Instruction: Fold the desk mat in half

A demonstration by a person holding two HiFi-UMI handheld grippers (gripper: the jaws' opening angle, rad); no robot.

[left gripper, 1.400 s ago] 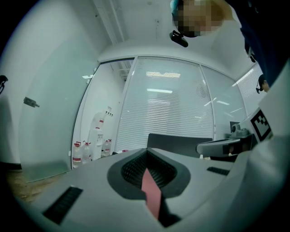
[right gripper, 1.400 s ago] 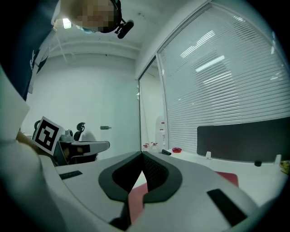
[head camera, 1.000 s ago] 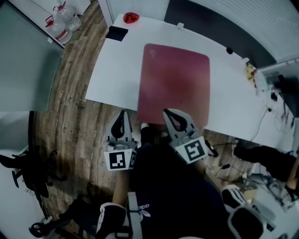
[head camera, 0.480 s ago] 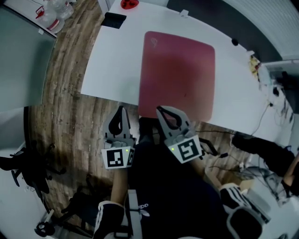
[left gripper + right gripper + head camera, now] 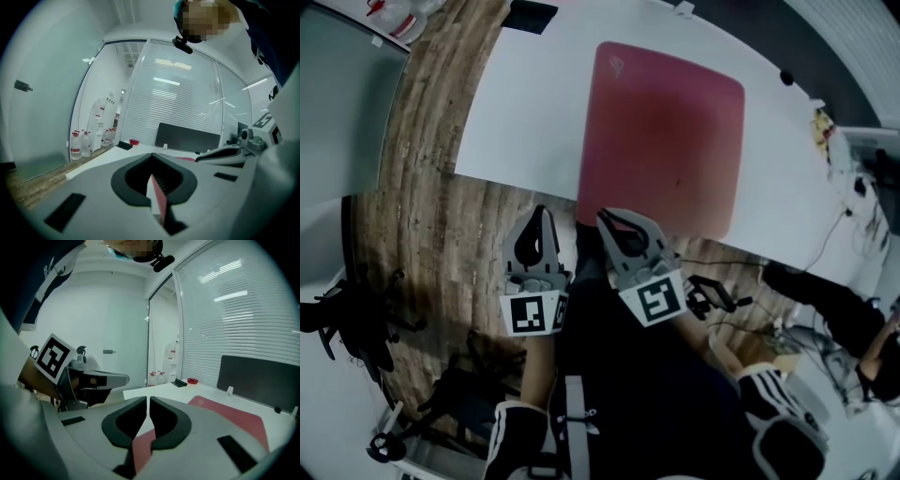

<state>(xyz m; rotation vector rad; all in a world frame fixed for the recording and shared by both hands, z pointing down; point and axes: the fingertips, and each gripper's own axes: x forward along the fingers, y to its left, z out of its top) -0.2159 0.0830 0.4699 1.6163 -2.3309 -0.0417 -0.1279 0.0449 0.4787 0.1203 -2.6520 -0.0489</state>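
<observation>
White counter (image 5: 511,112) carries the red mat (image 5: 666,131), which lies flat and fully open with its near edge about at the counter's near edge. We see no fold and no lifted corner, so nothing of the task is done yet. Left tongs (image 5: 542,213) and right tongs (image 5: 604,217) are both clenched on nothing, tips together. The right tip sits close to the mat's near-left corner; we can't tell if it touches. The left one is just beside it, off the mat and over the floor. Left to do, we reckon: open up, grab the near edge, carry it to the far edge, line up and lay it down.
</observation>
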